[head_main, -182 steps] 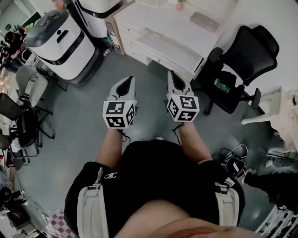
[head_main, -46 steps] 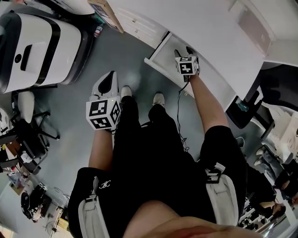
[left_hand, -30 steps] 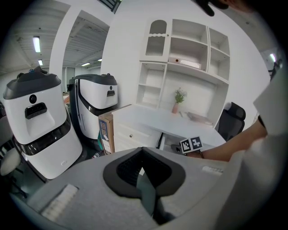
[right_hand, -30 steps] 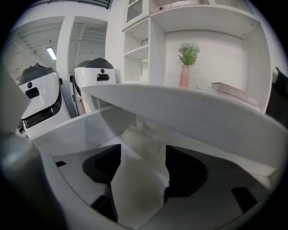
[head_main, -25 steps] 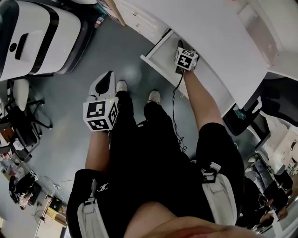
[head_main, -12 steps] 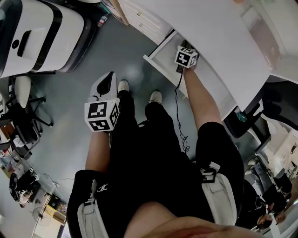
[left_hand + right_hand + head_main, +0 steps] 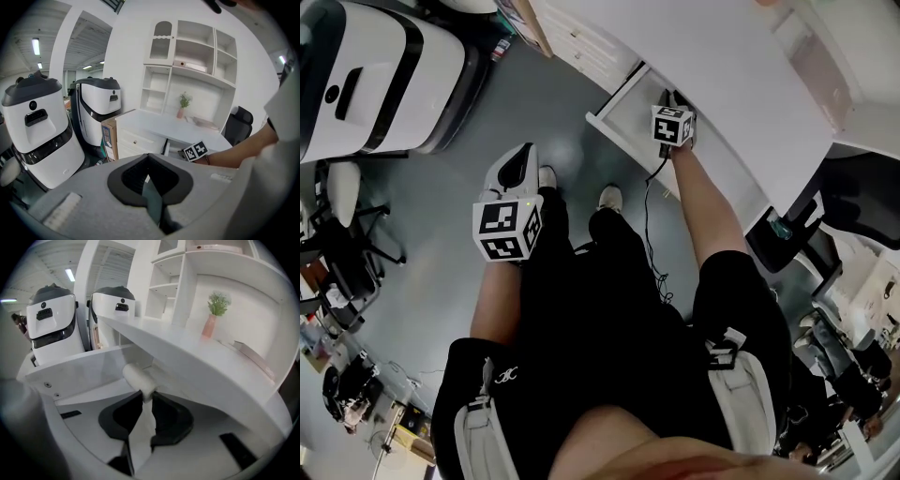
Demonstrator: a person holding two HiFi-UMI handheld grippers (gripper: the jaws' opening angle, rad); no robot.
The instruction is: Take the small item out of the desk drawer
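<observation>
The white desk (image 7: 741, 84) has its drawer (image 7: 623, 112) pulled out. My right gripper (image 7: 675, 98) reaches into the drawer, under the desktop. In the right gripper view a small white cylinder-shaped item (image 7: 139, 377) lies in the drawer (image 7: 79, 366). Its near end is pinched between the tips of my right gripper (image 7: 146, 399), whose jaws are closing. My left gripper (image 7: 517, 164) hangs over the grey floor beside my left leg, away from the desk. In its own view my left gripper (image 7: 149, 177) has its jaws together with nothing in them.
Two large white machines (image 7: 375, 66) stand left of the desk, with a cardboard box (image 7: 525, 19) between them and the desk. A black office chair (image 7: 862, 202) is at the right. More chairs (image 7: 337, 225) crowd the left edge. A cable (image 7: 649, 216) hangs from the right gripper.
Since the earliest frame I have come up to the desk and the right gripper has gone into the open drawer. Over the last second it barely shifts. The left gripper stays put.
</observation>
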